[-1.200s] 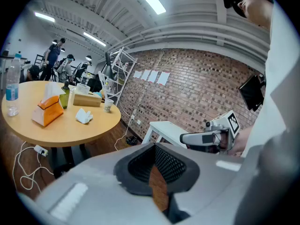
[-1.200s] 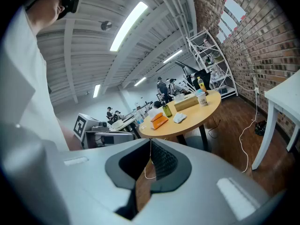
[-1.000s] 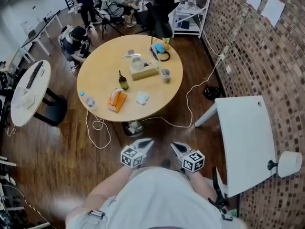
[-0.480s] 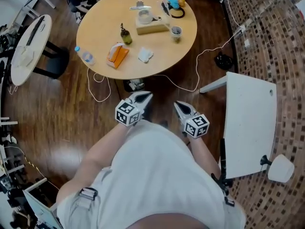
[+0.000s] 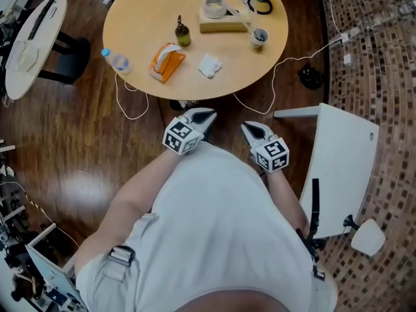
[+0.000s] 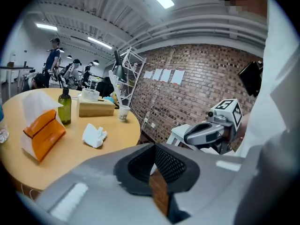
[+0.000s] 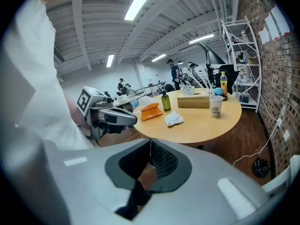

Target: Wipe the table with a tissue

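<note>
Short of the round worktop (image 5: 136,25), at the person's waist, the left gripper (image 5: 199,117) has its fingers (image 6: 93,177) pressed together with nothing between them. The right gripper (image 5: 252,130) beside it is likewise clenched and empty, its fingers (image 7: 225,177) meeting in a thin seam. Both point toward the worktop's near edge without reaching it, and dark wooden floor shows in between.

On the worktop, close to that near edge, lies a crumpled white tissue (image 5: 209,65), loose and apart from both grippers. An orange tissue pack (image 5: 167,61) sits just beside it, nearer the worktop's left rim in the head view, with a sheet standing out of its top. Deeper across the worktop stand a small dark bottle (image 5: 182,31), a wooden box (image 5: 221,22) and a paper cup (image 5: 259,38).

Judged from this, the wiping has not started: no tissue is in hand and no part of the worktop is being rubbed. What appears left is everything, namely closing in on the worktop, opening a gripper, taking up the tissue and passing it over the surface.
</note>
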A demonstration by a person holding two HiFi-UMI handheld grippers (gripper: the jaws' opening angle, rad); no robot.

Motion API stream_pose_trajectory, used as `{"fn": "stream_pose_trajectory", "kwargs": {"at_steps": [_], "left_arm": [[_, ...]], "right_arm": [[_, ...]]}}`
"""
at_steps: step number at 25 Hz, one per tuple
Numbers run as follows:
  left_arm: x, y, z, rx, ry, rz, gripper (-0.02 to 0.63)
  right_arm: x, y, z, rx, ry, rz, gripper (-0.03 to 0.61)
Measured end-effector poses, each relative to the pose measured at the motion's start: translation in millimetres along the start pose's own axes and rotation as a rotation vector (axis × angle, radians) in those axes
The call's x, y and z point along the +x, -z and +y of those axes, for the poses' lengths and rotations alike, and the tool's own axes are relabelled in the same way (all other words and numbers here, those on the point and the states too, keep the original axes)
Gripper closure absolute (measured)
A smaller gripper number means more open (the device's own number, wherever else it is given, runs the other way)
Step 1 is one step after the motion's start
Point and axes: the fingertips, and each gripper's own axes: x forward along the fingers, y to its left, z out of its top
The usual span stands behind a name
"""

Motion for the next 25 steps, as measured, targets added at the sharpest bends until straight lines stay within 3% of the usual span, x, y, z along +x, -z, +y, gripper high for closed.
{"fn": "stream_pose_trajectory", "kwargs": {"at_steps": [6, 13, 18, 25], "left_arm": [[-8.9, -26.0, 55.6, -0.032, -0.005, -0.056, 0.609], [-38.8, -33.9, 105.3, -0.084, -0.064, -0.104, 0.609], [-52.1, -20.6, 120.9, -0.145, -0.125, -0.112, 0.609], [-65.6, -23.3, 141.4, -0.192, -0.234, -0.144, 0.609]], "right_arm": [[55.5, -34.6, -21.3, 0.04, 0.024, 0.045, 0.563], [124.8, -41.9, -41.9, 0.2, -0.007, 0.155, 0.51], [161.5, -35.4, -61.8, 0.126, -0.022, 0.273, 0.479], [208.5, -58.1, -100.2, 0.089, -0.041, 0.3, 0.436]]}}
